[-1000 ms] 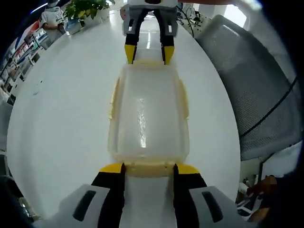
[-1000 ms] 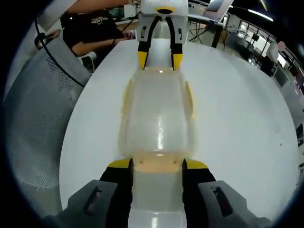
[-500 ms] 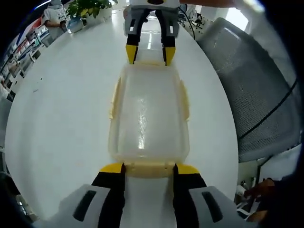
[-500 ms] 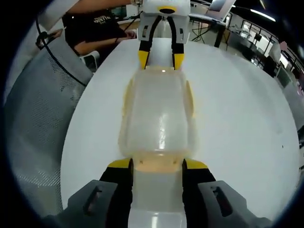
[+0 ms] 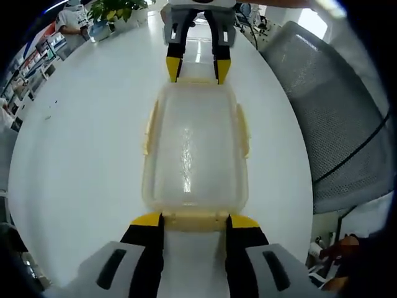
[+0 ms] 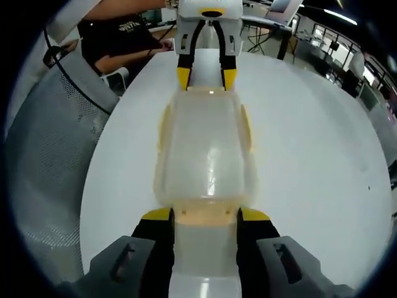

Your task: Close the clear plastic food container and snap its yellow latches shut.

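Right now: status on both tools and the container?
Left tool and right tool open, one at each end latch. Clear plastic food container with yellow latches lidded on white round table. Nothing in the way.

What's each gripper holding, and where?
Neither clearly grips. Left gripper and right gripper stand open at opposite short ends of the clear food container, straddling its yellow end latches.

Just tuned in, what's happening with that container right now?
A person is working on a clear plastic food container lying on a white table, with one handheld gripper at each end. The left gripper has its jaws open around the yellow latch at its end, and the right gripper stands the same way at the opposite end. The lid looks already down on the box. The side latches lie along the long edges; whether they are snapped is hard to tell.
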Tool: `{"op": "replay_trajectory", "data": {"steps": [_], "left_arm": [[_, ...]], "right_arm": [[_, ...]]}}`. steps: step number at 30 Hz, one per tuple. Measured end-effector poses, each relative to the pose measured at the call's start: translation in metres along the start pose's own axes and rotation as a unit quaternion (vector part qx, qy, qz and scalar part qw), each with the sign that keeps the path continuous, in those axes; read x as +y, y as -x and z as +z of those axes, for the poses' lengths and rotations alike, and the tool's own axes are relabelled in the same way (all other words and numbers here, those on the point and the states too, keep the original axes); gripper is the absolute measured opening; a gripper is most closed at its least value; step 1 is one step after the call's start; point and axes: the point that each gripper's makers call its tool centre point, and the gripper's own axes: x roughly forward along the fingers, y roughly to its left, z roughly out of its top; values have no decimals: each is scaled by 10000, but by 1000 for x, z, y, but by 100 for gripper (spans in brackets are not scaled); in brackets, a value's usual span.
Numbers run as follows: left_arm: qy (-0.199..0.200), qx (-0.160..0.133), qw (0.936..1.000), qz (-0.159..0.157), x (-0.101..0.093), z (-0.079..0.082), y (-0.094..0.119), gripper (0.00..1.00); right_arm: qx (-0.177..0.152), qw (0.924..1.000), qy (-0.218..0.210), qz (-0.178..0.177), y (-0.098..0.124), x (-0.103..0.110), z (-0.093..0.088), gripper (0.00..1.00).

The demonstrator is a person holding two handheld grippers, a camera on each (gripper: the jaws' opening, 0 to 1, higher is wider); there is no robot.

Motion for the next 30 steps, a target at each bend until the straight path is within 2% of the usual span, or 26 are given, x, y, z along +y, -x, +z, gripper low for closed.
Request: {"op": "replay_trajectory", "data": {"steps": [30], "left_arm": [[-46,5,10000,0,-5,-2,1,34]], "right_arm": [[-32,10000,-55,37,1,4,2,35]]}}
